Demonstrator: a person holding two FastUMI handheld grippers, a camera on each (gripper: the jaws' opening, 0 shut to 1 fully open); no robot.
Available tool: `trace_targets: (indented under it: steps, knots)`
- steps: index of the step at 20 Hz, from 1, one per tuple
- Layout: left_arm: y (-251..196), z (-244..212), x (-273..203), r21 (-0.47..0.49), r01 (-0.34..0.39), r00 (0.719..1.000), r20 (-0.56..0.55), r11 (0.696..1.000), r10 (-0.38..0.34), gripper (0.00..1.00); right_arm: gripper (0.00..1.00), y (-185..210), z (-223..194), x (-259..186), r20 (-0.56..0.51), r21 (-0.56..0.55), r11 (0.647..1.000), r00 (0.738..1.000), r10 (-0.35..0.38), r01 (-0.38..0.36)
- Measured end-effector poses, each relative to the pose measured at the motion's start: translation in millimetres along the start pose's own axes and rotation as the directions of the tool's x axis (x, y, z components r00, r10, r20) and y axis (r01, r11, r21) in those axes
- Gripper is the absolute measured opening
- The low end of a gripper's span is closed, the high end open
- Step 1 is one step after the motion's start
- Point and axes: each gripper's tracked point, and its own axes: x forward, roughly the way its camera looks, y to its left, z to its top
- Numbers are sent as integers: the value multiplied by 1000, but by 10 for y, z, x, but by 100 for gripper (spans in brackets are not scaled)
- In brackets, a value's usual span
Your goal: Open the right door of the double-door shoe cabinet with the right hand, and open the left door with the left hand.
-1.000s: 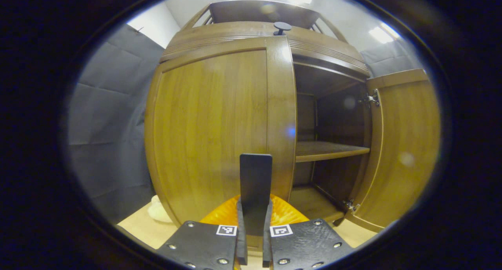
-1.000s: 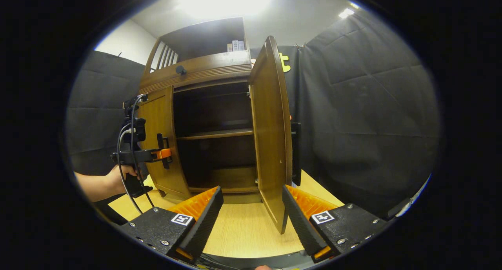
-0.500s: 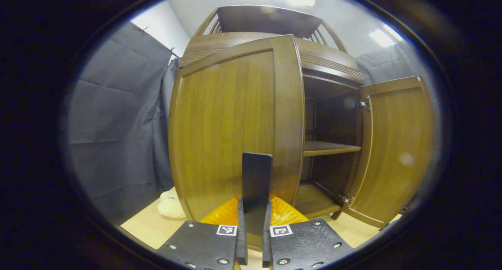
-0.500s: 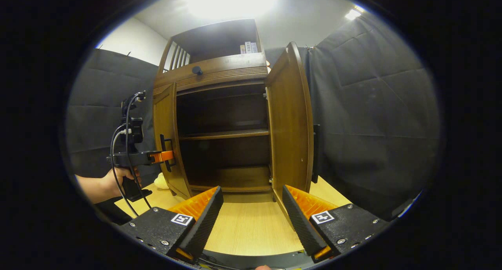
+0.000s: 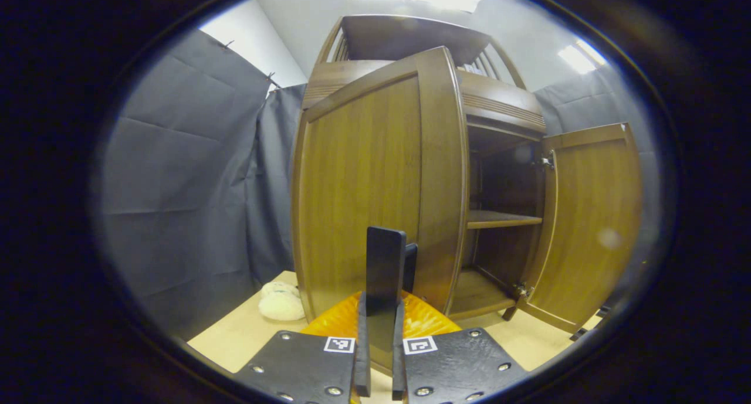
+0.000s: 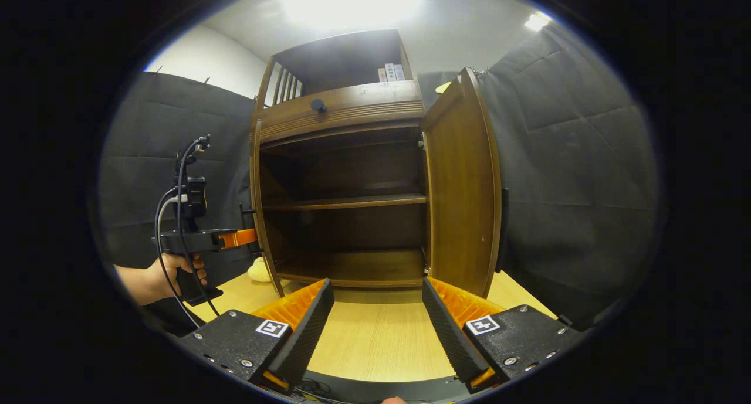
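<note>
Where shoe cabinet (image 6: 343, 181) stands, pale wood floor (image 6: 375, 339) (black-curtained booth)

Both doors stand swung out, so the shoe cabinet (image 6: 346, 175) gapes open between left door (image 6: 256, 204) and right door (image 6: 463, 181); one shelf (image 6: 346, 202) splits the interior, bare tabletop (image 6: 375, 339) in front.

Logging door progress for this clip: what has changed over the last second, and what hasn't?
The left door swung further outward, pulled by the left gripper clamped on its black handle; in the right gripper view it is now nearly edge-on. The right gripper drifted a little away from the right door. Unchanged: the left gripper's grip, the right gripper open and empty, the right door open.
</note>
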Motion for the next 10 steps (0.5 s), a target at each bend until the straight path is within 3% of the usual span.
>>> trace_targets:
  steps: [6,8,10]
  knots:
    - [43,-97,-152,-15,-32,999,4,999,32,19,94,162,-26,-35,-4,-1,999,999,34,-34]
    - [97,-79,-136,-18,-44,999,9,999,44,14,94,217,-37,-45,-4,-4,999,999,45,-45]
    - [131,-46,-152,-15,-49,998,26,999,50,19,94,264,-60,-41,-9,-3,999,998,54,-55]
